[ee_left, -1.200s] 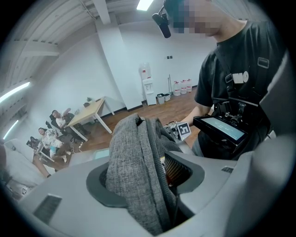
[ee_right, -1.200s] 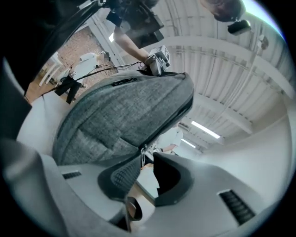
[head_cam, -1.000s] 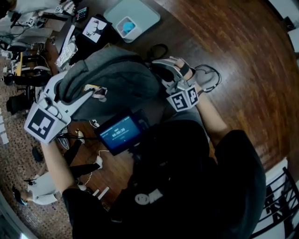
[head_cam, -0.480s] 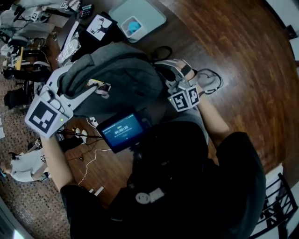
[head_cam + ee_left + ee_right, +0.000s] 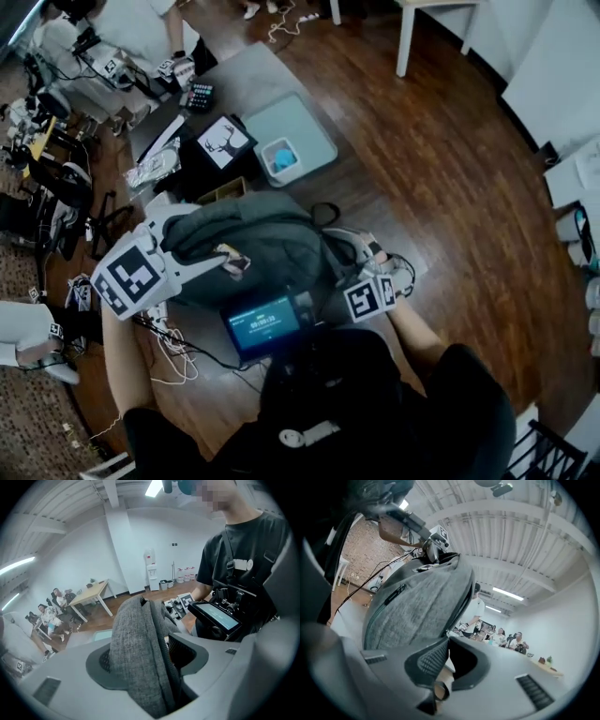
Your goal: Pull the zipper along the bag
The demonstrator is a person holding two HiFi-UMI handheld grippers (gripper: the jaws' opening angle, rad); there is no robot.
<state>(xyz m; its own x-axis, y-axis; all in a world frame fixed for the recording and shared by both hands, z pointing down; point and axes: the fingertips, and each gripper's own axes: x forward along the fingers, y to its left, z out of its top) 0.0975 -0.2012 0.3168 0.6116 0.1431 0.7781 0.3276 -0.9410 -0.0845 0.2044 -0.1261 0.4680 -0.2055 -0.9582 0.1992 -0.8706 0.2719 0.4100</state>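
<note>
My left gripper is clamped on a raised fold of the grey backpack, its jaws having just eased wider around the fabric, while my right gripper, on the bag's opposite side, has its jaws pressed together at the zipper.

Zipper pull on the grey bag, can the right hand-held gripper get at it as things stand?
Probably yes, it seems to be on it: the right hand-held gripper has its jaws shut on a tan tab, apparently the pull, at the edge of the grey bag, with nothing in between.
</note>
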